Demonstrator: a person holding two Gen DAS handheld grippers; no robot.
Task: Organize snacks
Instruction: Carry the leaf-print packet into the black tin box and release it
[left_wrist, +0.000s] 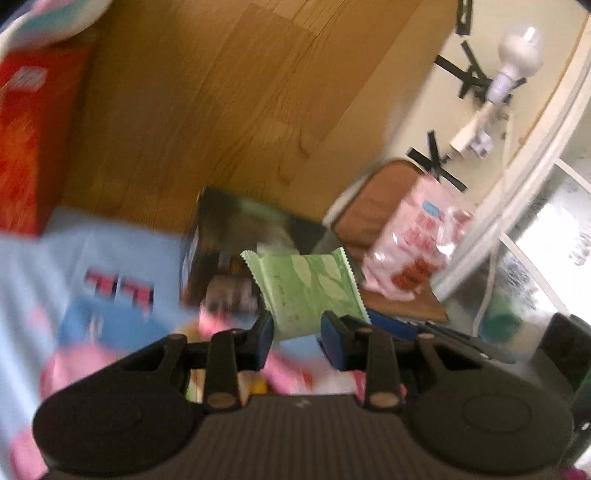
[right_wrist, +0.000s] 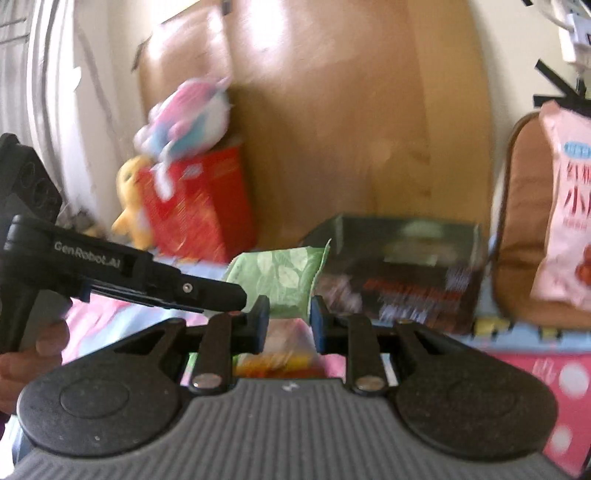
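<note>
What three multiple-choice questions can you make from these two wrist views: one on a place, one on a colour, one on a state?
1. The pink snack bag leans against:
A the red box
B the brown cushion
C the plush toy

2. The packet in the right gripper is:
A blue
B red
C green

3. The left gripper is:
A closed on a green packet
B open and empty
C holding a box

Answers:
1 B: the bag rests against the cushion.
2 C: a leaf-printed green wrapper shows between the pads.
3 A: its pads pinch the packet's lower edge.
</note>
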